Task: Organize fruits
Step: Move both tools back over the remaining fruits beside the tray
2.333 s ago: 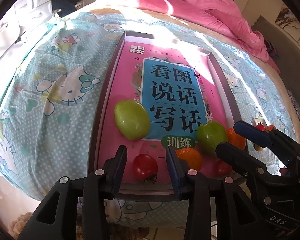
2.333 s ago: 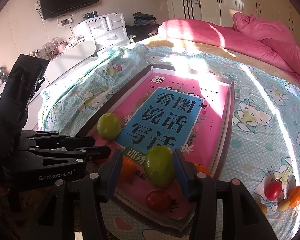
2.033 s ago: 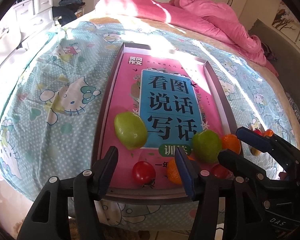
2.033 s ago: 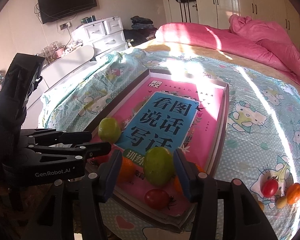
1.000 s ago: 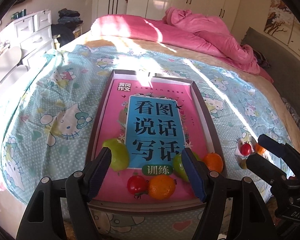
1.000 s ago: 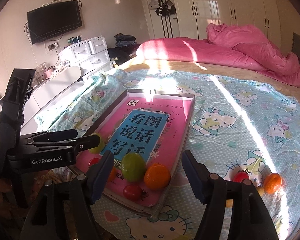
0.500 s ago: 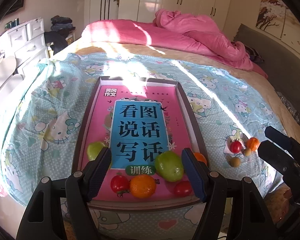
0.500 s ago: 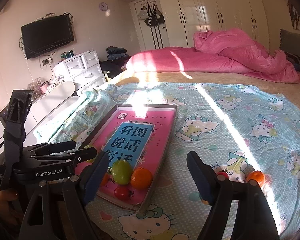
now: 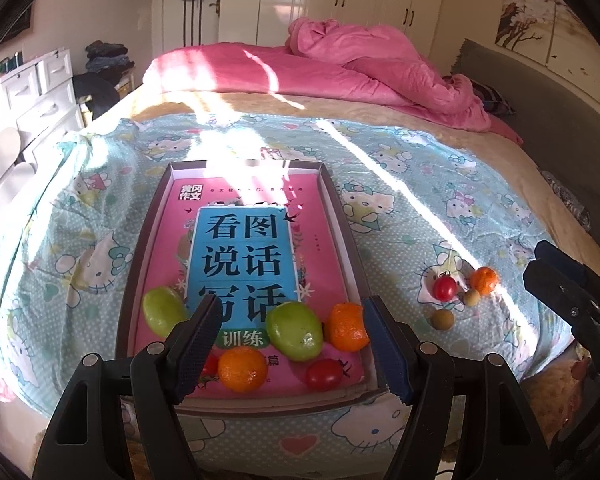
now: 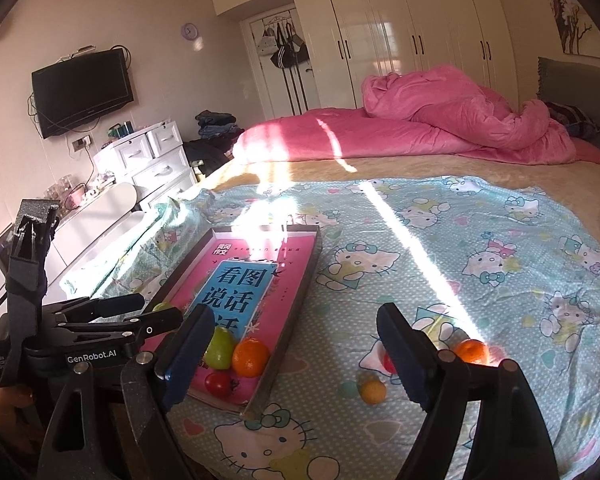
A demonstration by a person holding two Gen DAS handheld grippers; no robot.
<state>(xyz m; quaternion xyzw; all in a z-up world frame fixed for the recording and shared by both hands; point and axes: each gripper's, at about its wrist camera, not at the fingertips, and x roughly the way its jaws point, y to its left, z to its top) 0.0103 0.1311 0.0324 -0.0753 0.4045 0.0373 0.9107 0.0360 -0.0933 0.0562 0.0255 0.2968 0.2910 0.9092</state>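
A dark-rimmed tray (image 9: 342, 236) lined with a pink book lies on the bed. At its near end sit two green fruits (image 9: 294, 330) (image 9: 162, 312), two oranges (image 9: 242, 368) (image 9: 346, 328) and a red tomato (image 9: 323, 374). A second tomato (image 9: 208, 366) is partly hidden by a finger. My left gripper (image 9: 290, 312) hangs open above the tray's near edge, holding nothing. My right gripper (image 10: 296, 336) hovers over the sheet beside the tray (image 10: 300, 292); its jaws are opening, with nothing between them. Loose on the sheet lie a tomato (image 9: 444, 287), an orange (image 9: 484, 280) and two small brownish fruits (image 9: 443, 319).
The bed carries a pale blue cartoon-cat sheet (image 10: 440, 240) with a crumpled pink duvet (image 10: 440, 120) at the far end. White drawers (image 10: 156, 160) and a wall television (image 10: 82, 90) stand to the left, and wardrobes (image 10: 400, 40) line the back wall.
Both grippers have drawn back and up from the tray. The right one let go of a green fruit, which stays on the book, and its jaws have widened.
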